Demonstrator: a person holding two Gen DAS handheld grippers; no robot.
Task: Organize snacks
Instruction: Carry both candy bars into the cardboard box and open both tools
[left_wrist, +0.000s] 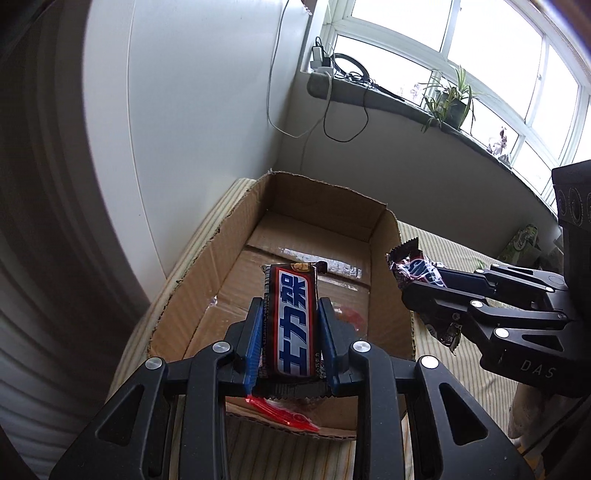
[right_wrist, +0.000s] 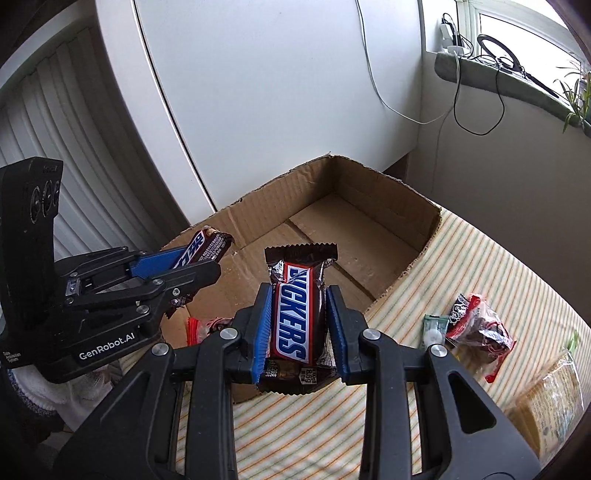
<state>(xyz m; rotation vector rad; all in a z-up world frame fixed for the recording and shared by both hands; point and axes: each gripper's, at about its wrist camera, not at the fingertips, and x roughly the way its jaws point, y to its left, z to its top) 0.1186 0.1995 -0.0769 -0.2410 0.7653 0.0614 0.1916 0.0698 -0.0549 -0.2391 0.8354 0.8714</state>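
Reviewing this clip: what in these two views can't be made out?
- Red packet in the cardboard box: left wrist view, mostly behind the left gripper and its bar.
- Yellowish bag: right wrist view, cut off by the picture edge.
- Small green-and-white packet: right wrist view, print too small, partly behind the gripper's frame.

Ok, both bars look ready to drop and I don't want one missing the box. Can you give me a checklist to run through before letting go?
1. Left gripper clamped on its Snickers bar: ok.
2. Right gripper clamped on its Snickers bar: ok.
3. Cardboard box open on top: ok.
4. Bare floor in the box for both bars: ok; only a red-wrapped snack lies at the near wall.
5. Bars fully over the box opening: cannot tell; both sit near its front edge.
6. The two grippers clear of each other: ok.
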